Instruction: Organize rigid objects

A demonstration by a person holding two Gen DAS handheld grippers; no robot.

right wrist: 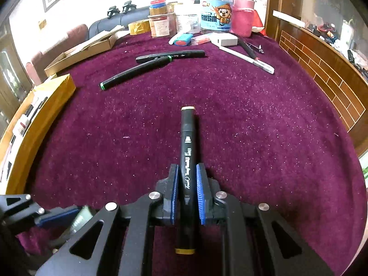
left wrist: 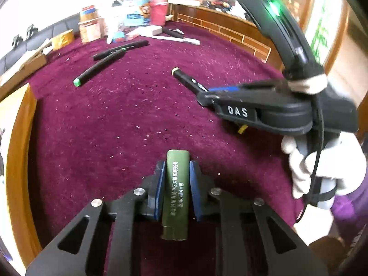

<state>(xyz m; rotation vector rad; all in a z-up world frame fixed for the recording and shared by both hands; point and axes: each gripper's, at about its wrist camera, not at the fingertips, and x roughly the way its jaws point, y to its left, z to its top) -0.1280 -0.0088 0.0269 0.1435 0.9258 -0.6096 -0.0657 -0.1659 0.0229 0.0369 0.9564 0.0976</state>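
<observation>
A green tube [left wrist: 176,191] is clamped between the pads of the left gripper [left wrist: 177,174], and a black marker with yellow ends [right wrist: 187,172] is pinched lengthwise by the right gripper [right wrist: 186,179], both held above the purple cloth [right wrist: 253,126]. Farther off, two green-banded markers [right wrist: 147,67] are left lying loose, so the sorting is judged partly done

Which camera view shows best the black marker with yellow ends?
The right wrist view: the black marker lies lengthwise between the right gripper pads, print readable. The left wrist view shows only its far end beyond that gripper.
</observation>
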